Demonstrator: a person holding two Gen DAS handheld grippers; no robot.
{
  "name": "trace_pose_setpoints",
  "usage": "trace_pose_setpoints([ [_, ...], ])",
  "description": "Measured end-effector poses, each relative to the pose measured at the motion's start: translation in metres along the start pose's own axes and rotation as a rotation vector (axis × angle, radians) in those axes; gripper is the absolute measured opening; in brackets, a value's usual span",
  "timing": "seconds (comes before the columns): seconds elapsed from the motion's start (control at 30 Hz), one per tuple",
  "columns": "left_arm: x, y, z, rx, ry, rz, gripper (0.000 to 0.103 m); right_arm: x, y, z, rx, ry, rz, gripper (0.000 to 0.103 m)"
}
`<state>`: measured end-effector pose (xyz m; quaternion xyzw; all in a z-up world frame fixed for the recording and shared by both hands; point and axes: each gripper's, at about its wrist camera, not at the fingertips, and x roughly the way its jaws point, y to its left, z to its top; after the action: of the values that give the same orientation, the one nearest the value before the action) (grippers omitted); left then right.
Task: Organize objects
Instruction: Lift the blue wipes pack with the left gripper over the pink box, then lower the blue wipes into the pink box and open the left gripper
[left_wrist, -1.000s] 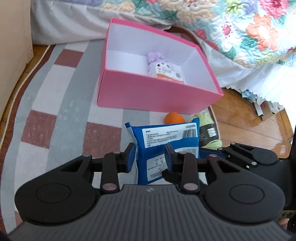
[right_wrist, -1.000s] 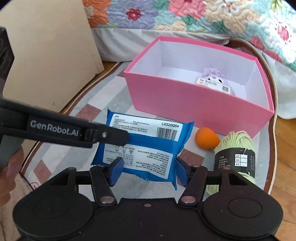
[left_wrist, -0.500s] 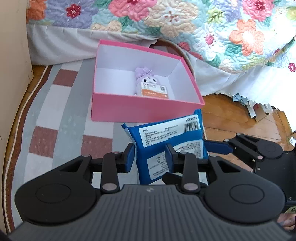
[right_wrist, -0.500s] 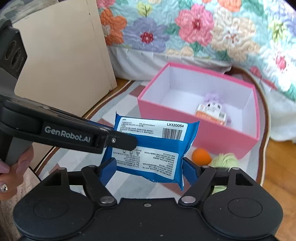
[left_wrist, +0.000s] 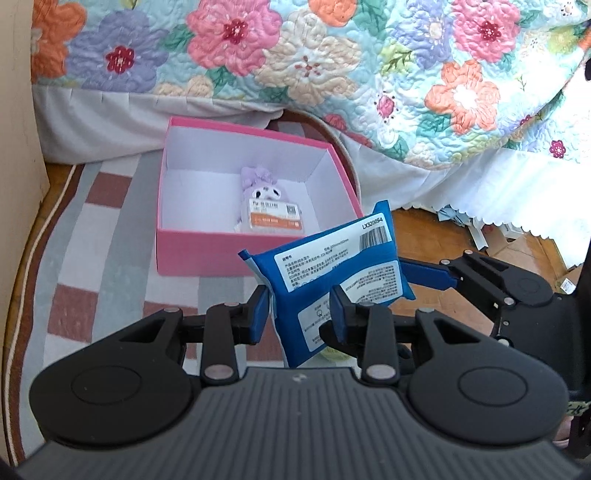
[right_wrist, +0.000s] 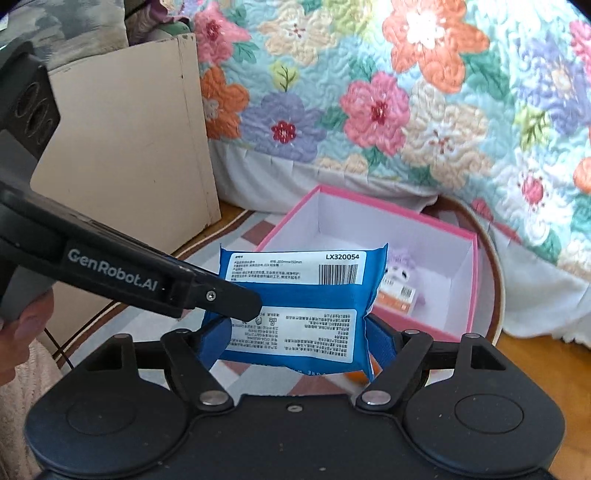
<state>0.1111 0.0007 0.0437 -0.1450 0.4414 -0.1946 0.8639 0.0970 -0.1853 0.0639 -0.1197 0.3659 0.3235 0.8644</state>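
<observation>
A blue wipes pack with white labels hangs in the air, held by both grippers. My left gripper is shut on its near end. My right gripper is shut on its two sides; the pack fills the middle of the right wrist view. The pink box stands on the rug ahead and below, open, with a small purple plush toy in it. The box and the toy also show behind the pack in the right wrist view.
A striped rug covers the floor. A floral quilt hangs from the bed behind the box. A beige cabinet stands at the left. An orange ball peeks under the pack. Wooden floor with paper scraps lies at the right.
Both grippers have lifted the blue pack up from the rug and moved it toward the pink box. The yarn and most of the orange ball have dropped out of sight.
</observation>
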Motion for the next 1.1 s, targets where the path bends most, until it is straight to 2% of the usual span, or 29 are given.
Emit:
trace_pose_setpoints([
  [0.27, 0.008, 0.004, 0.037, 0.015, -0.037, 0.023, 0.033, 0.009, -0.011, 0.026, -0.084, -0.038, -0.001, 0.081],
  [0.37, 0.017, 0.009, 0.047, -0.020, -0.018, -0.005, 0.033, 0.010, -0.015, 0.031, -0.168, -0.061, -0.019, 0.079],
  [0.47, 0.029, 0.009, 0.054, -0.026, -0.011, 0.009, 0.033, 0.016, -0.025, 0.030, -0.195, -0.063, -0.010, 0.077],
  [0.67, 0.056, 0.019, 0.079, -0.038, -0.002, 0.030, 0.033, 0.044, -0.052, 0.033, -0.164, -0.031, -0.009, 0.056],
  [0.83, 0.073, 0.029, 0.099, -0.042, -0.022, 0.063, 0.033, 0.072, -0.082, 0.051, -0.138, 0.022, 0.016, 0.027],
  [0.93, 0.085, 0.036, 0.109, -0.041, -0.017, 0.075, 0.033, 0.088, -0.098, 0.060, -0.107, 0.048, 0.050, 0.022],
  [1.1, 0.120, 0.049, 0.126, -0.040, 0.005, 0.136, 0.033, 0.124, -0.117, 0.071, -0.042, 0.060, 0.073, 0.022],
])
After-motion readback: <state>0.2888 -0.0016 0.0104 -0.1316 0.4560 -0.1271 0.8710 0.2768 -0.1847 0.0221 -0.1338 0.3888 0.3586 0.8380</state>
